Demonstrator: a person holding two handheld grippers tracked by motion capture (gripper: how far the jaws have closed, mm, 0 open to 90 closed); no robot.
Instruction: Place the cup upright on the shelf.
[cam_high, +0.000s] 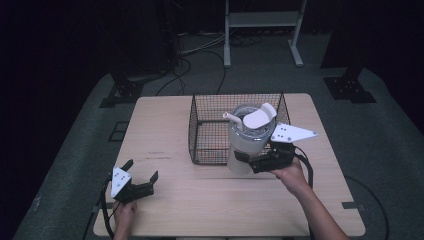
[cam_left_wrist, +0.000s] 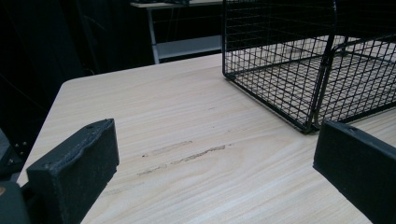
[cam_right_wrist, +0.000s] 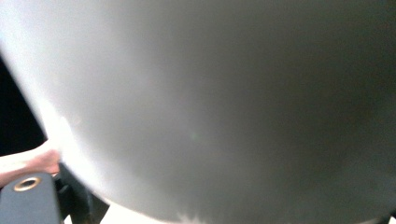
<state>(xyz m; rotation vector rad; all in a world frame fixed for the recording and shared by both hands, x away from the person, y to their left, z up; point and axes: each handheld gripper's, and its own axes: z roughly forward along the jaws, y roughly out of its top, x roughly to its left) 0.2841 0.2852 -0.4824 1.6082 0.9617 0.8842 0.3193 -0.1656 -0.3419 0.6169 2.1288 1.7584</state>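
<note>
Holding: the right tool (cam_high: 254, 161) is clamped on the lower body of a white tumbler (cam_high: 246, 140), which has a clear lid and a pale straw pointing left.
Tumbler position: lifted off the desk (cam_high: 165, 125), upright or nearly so, at the near right corner of the black wire basket (cam_high: 200, 122); whether its base is over the basket's near rim or just outside it, I cannot tell.
Right gripper view: the tumbler's white wall (cam_right_wrist: 224, 102) sits pressed close to the camera, blurred.
Left tool: the left tool (cam_high: 141, 177) rests low at the near left of the desk, jaws apart, holding nothing, well apart from the basket.
Left gripper view: the open jaws frame bare wood with a few faint scuff marks (cam_left_wrist: 187, 154); the basket's near left corner (cam_left_wrist: 313, 123) stands to the far right.
Basket: open-topped, standing on the far middle of the desk, with nothing visible on its floor.
Done so far: the tumbler is gripped and raised to the basket's edge, as I judge it.
Left to do: likely carrying it over the rim, lowering it onto the basket floor, and releasing it.
</note>
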